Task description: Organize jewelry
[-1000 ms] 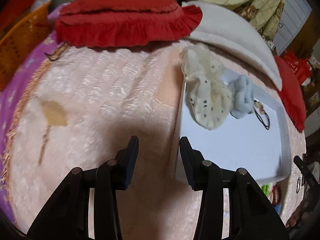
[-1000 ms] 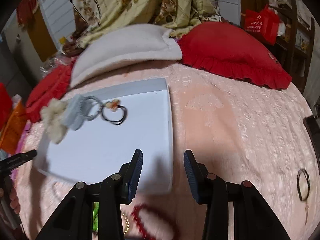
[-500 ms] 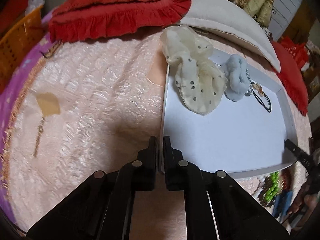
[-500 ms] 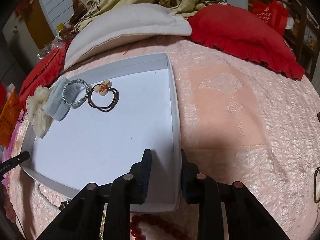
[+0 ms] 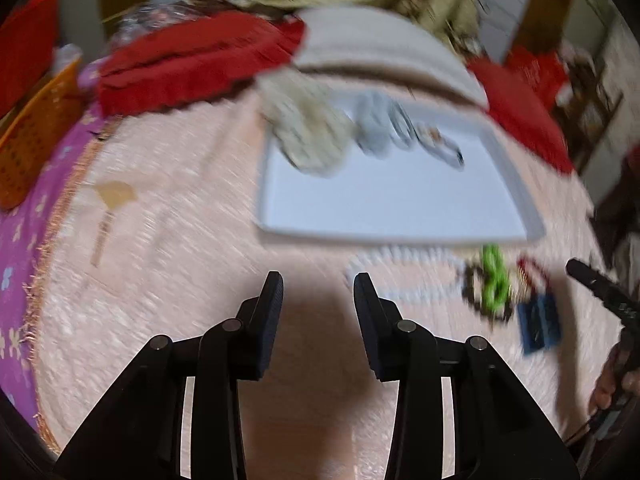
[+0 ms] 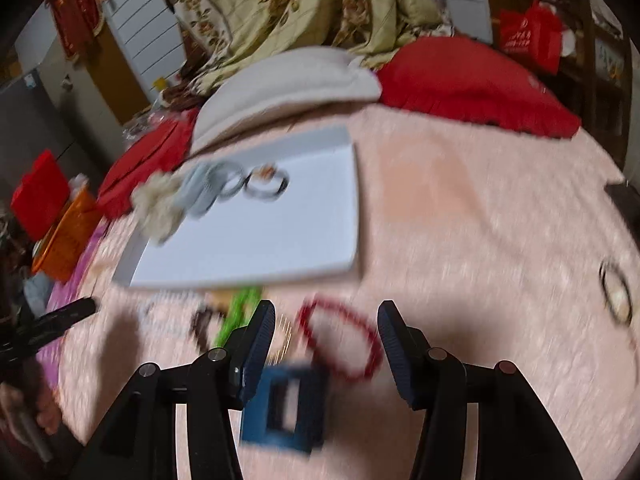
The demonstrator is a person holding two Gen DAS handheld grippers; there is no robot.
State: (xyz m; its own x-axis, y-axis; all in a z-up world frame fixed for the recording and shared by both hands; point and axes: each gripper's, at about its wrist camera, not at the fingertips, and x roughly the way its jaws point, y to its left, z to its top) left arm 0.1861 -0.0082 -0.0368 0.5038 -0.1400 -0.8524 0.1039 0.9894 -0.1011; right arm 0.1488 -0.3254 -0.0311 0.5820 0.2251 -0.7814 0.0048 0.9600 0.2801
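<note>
Both grippers gape wide, holding nothing.
Red bead bracelet [image 6: 340, 338] lies between right gripper [image 6: 326, 332] fingers; white tray [image 5: 400, 216] lies beyond left gripper [image 5: 319, 300].

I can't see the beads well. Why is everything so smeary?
Left wrist view: motion blur streaks the white tray and green beads, while the left gripper stays sharp. Right wrist view: the red bracelet and blue box smear too.

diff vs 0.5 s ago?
Both tools let go of the shallow white tray: left tool and right tool now open and pulled back toward the beaded bracelets. Hair ties in the tray kept their places.
</note>
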